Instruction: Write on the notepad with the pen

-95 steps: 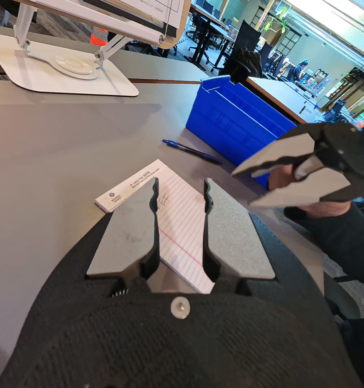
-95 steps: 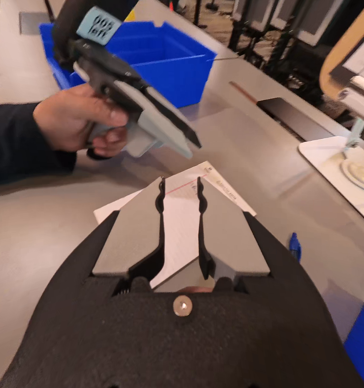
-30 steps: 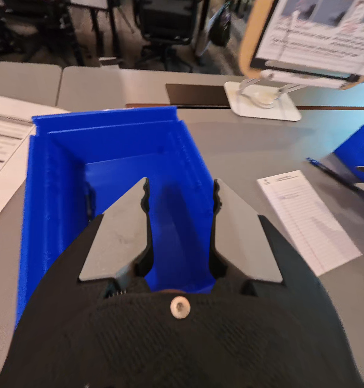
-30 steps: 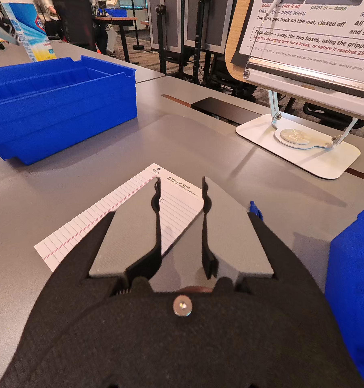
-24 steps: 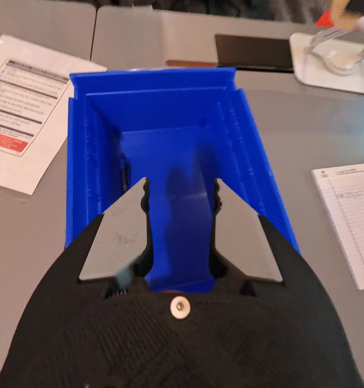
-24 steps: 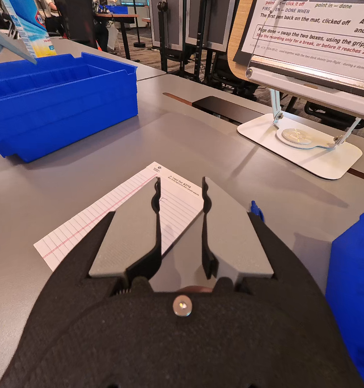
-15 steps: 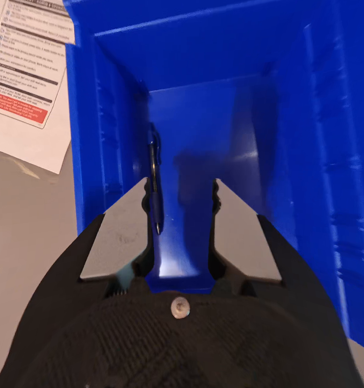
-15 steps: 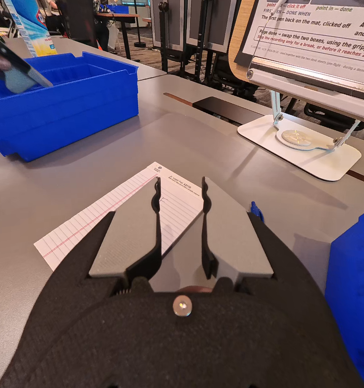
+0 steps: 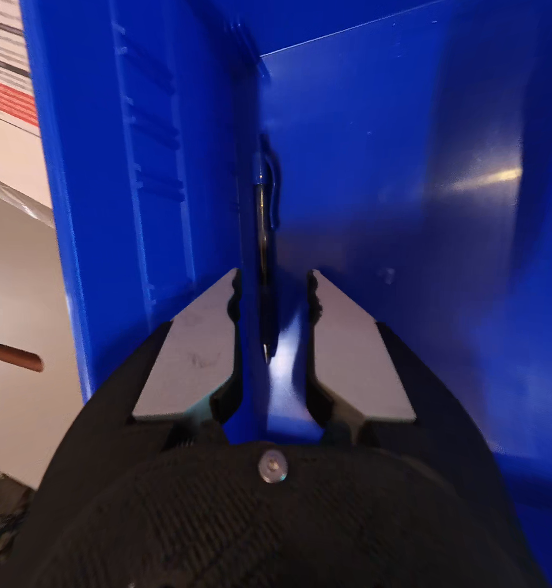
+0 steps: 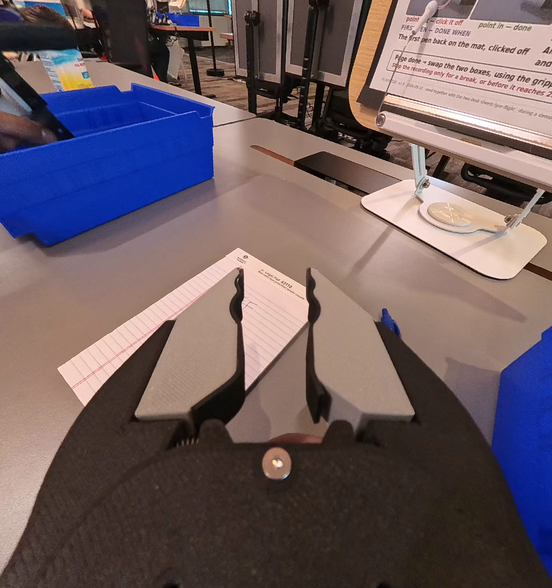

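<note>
Left gripper [image 9: 273, 276] jaws apart inside blue bin [image 9: 395, 159], pen [image 9: 266, 254] lying between the fingers, untouched. Right gripper [image 10: 274, 273] jaws apart, empty, over notepad [image 10: 268, 315], which carries a printed header strip and small ink mark.

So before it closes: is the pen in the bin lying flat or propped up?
Flat. The pen lies along the bin floor beside its wall.

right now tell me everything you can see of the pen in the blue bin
The pen is a slim retractable type with a dark translucent barrel, a blue clip at its far end and a metal tip pointing toward the camera. It lies flat on the floor of the blue bin, right against the base of one side wall. The open left tongs straddle its tip end without touching it.
</note>
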Motion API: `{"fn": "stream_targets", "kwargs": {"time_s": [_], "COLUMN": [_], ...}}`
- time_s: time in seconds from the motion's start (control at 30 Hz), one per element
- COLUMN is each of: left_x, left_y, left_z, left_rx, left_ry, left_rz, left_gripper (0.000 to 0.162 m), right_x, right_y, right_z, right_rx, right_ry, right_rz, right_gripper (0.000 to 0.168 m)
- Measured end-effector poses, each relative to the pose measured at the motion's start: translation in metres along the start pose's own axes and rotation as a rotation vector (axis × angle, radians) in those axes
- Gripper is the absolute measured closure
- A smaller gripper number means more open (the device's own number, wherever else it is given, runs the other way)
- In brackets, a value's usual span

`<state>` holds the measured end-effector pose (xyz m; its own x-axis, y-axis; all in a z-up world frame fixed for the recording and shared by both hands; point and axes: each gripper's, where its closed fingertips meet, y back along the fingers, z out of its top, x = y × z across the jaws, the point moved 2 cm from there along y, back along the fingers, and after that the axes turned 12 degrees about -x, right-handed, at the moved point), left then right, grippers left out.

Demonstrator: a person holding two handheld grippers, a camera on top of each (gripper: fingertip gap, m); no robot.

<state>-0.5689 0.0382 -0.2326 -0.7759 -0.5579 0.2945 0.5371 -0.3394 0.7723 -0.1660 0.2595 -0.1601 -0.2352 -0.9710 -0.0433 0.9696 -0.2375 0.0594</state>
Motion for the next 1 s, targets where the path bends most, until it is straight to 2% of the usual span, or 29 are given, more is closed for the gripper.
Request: {"fn": "stream_targets", "kwargs": {"time_s": [0.07,0.1,0.33,0.43,0.5,0.7,0.83,0.93,1.0], "left_x": [-0.004,-0.003,0.004,0.003,0.002,-0.001,-0.006,-0.015,-0.015], "left_y": [0.000,0.001,0.004,0.011,0.010,-0.002,-0.002,0.001,0.002], "left_z": [-0.001,-0.001,0.001,0.013,0.013,0.000,-0.001,-0.006,-0.007], "left_rx": [0.019,0.031,0.002,-0.071,-0.051,0.024,-0.002,0.028,0.027], "left_ry": [0.057,0.072,0.013,-0.029,-0.034,0.013,0.083,0.143,0.117], "left_rz": [-0.070,-0.079,-0.031,0.004,0.000,-0.062,-0.157,-0.268,-0.262], "left_gripper": [0.120,0.110,0.120,0.106,0.104,0.120,0.125,0.102,0.100], "right_x": [0.000,0.000,0.001,0.001,0.002,0.001,0.002,0.003,0.004], "right_y": [0.000,0.001,0.001,0.001,0.001,0.002,0.002,0.003,0.003], "right_z": [0.000,0.001,0.003,0.003,0.003,0.004,0.005,0.006,0.007], "right_rx": [-0.002,-0.005,-0.012,-0.012,-0.010,-0.015,-0.017,-0.022,-0.024], "right_ry": [0.000,-0.001,0.001,0.003,0.001,-0.002,-0.004,-0.004,-0.003], "right_rz": [0.000,0.000,0.003,0.003,0.005,0.004,0.008,0.012,0.016], "right_gripper": [0.134,0.134,0.134,0.134,0.134,0.134,0.134,0.134,0.134]}}
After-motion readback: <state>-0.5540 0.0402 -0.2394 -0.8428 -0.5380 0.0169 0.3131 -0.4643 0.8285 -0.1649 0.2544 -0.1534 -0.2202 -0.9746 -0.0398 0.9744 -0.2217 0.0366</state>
